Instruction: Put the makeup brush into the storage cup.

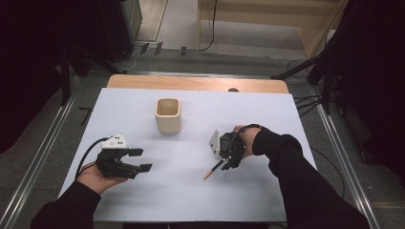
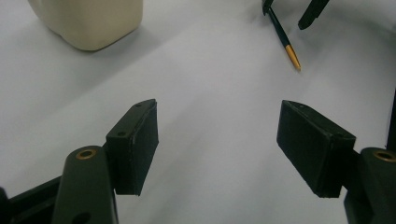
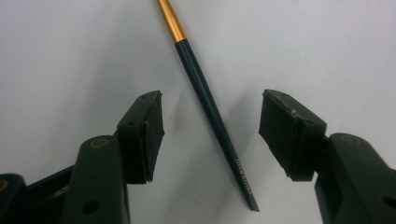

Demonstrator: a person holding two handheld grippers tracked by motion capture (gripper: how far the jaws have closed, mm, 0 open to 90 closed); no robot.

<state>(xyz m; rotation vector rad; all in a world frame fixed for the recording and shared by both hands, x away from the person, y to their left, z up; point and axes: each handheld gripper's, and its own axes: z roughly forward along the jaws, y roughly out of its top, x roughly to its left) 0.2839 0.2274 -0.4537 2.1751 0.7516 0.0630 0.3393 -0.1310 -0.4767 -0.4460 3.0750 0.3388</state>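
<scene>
- High view: left gripper [image 1: 141, 160] spread wide, holding nothing, near the cream cup [image 1: 168, 115].
- Right gripper [image 3: 210, 123] parted astride the pencil [image 3: 212, 114], apparently not touching it.

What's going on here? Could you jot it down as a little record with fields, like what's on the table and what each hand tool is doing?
surface: white table
container: cream square cup, upright, toward the far middle of the table
item: dark pencil with a gold band, lying flat on the table
right gripper: jaws open, one on each side of the pencil, not yet closed on it
left gripper: jaws open, nothing between them, near the table's left side
likely next step: the right jaws may close on the pencil
</scene>
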